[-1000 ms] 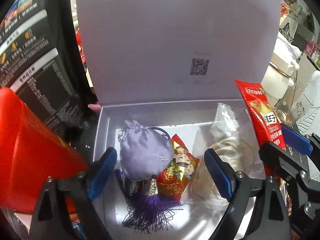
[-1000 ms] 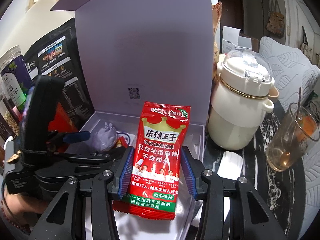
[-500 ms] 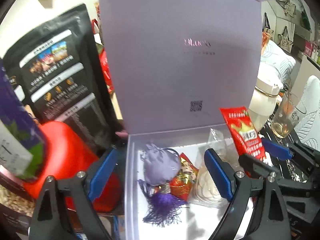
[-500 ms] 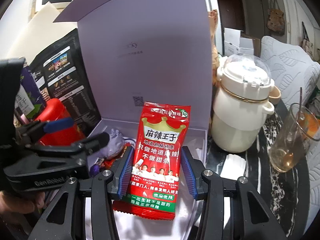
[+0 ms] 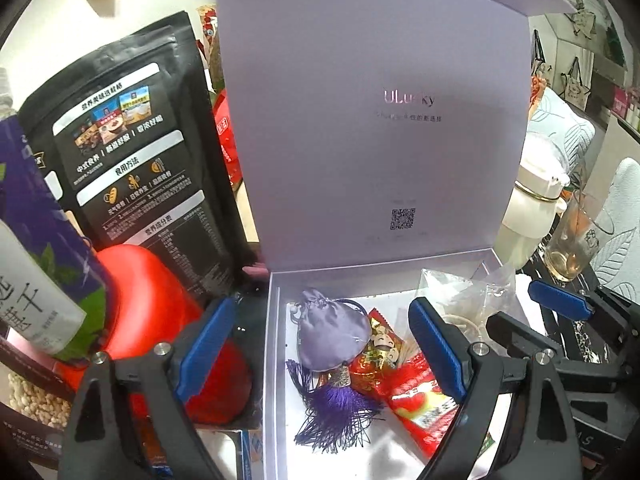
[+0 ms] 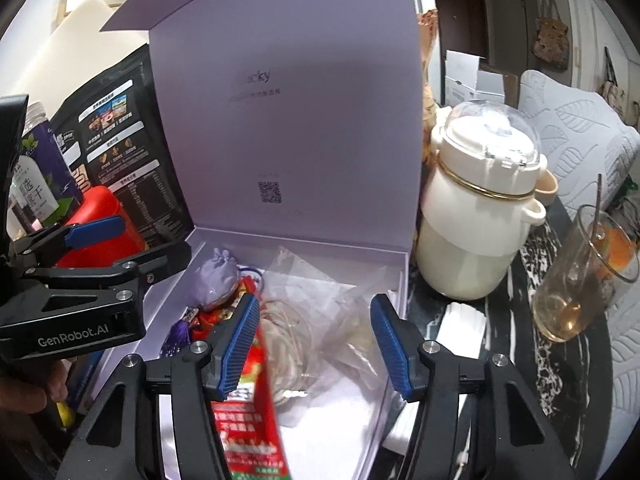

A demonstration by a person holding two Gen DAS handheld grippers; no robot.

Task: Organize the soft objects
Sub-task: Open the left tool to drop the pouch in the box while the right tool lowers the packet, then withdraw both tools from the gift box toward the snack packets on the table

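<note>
- Over the lavender box [image 6: 304,240], my right gripper [image 6: 314,344] is opening; the red snack packet [image 6: 244,412] is slipping off its left pad, toward six o'clock.
- My left gripper [image 5: 320,350] stands wide, holding nothing, straddling the box's left wall.
- Risk: the packet leans on that pad; it may catch there and tip over the near edge.
- Landing on the purple pouch [image 5: 332,334] and clear bag [image 6: 320,308], it could pile unevenly, blocking the lid.

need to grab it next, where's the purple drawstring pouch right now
The purple drawstring pouch lies inside the open lilac box, near its back-left corner, beside the small red candy packet.
</note>
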